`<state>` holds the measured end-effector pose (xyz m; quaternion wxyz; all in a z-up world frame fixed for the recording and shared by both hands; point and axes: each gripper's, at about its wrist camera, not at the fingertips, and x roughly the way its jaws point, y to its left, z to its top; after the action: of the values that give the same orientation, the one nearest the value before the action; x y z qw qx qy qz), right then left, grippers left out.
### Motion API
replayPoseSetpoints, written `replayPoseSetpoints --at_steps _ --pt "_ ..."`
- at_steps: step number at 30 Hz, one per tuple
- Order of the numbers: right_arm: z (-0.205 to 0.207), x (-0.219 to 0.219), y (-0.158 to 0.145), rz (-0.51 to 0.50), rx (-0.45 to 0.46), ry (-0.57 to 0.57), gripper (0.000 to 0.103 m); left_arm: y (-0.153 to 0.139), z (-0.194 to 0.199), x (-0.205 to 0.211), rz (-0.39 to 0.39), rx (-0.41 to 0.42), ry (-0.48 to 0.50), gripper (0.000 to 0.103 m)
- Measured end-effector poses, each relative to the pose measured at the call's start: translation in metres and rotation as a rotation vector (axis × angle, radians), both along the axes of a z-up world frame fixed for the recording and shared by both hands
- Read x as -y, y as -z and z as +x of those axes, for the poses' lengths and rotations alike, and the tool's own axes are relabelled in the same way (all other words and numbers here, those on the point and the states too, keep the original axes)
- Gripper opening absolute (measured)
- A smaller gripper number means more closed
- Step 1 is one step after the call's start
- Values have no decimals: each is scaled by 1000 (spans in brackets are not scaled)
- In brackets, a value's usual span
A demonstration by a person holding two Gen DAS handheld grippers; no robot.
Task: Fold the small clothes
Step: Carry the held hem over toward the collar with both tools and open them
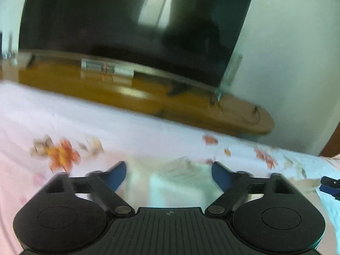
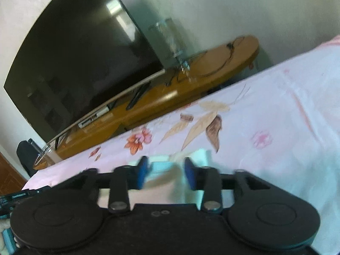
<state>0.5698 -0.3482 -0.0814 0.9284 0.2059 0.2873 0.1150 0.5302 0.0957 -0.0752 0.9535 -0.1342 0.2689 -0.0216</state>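
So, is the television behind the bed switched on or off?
Off. The television screen is dark in both views and shows only reflections of a bright window; no picture is on it.

A pale white-and-mint small garment [image 1: 170, 182] lies flat, blurred, on the floral bedsheet [image 2: 276, 110]
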Motion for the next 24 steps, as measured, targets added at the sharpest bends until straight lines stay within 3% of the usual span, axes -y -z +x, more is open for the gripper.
replayPoseSetpoints --at_steps 3,5,12,13,14,16,17,18,19,24 --pt "-1 4 -4 -13 16 -14 47 -5 3 -4 36 -10 42 85" --pt "2 1 -6 -50 22 -41 45 -5 10 -3 88 -40 76 67" --pt "19 -17 -3 -146 16 -123 33 0 39 6 199 -151 165 59" --pt "21 -21 -2 -174 9 -128 33 2 42 8 213 -163 172 50" --pt "24 -26 1 -212 -2 -128 32 3 45 8 223 -173 175 31" --pt "29 -35 5 -274 -23 -134 25 5 46 8 202 -180 185 8" --pt "29 -39 6 -295 -23 -142 19 5 45 9 198 -172 178 3" --pt "28 -41 7 -304 -17 -152 9 4 42 9 198 -153 167 3" --pt "28 -43 6 -314 -12 -156 6 2 38 9 194 -123 150 3" --pt "16 -35 -8 -285 67 -118 5 -1 27 6 180 -24 100 3"
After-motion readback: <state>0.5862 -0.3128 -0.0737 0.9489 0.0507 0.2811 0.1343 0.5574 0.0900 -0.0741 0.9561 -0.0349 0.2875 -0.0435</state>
